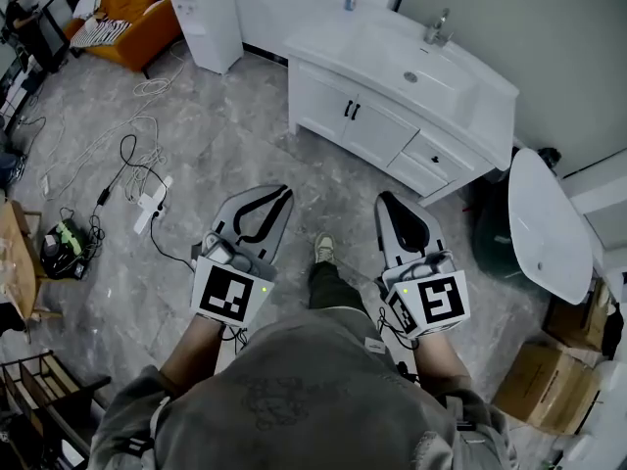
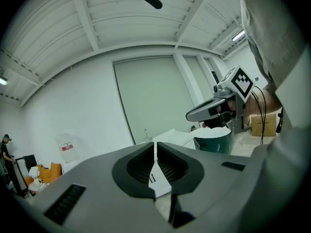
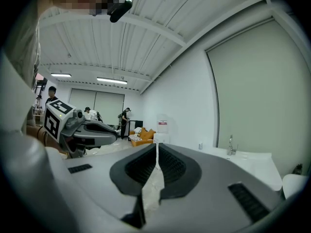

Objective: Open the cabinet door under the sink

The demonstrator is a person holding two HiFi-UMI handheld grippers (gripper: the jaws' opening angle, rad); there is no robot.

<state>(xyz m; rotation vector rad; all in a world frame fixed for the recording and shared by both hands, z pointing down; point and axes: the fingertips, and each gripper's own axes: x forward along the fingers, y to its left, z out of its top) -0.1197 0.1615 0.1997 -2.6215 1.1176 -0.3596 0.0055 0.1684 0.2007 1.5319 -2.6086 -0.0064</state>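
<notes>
Grey floor (image 1: 235, 125), cabinet doors (image 1: 345, 113) shut, left gripper (image 2: 155, 147) and right gripper (image 3: 157, 148) closed.

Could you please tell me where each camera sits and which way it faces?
Head view: on the person's head, looking steeply down at the floor and sink cabinet; shows forearms, left gripper, right gripper.
Left gripper view: on the left gripper, along its shut jaws toward the cabinet; right gripper at right.
Right gripper view: on the right gripper, along its shut jaws; left gripper at left.
Shared: all show the faucet.

Sink cabinet (image 1: 372, 125) ahead, couch (image 1: 132, 18) far left, boxes (image 1: 549, 385) right
</notes>
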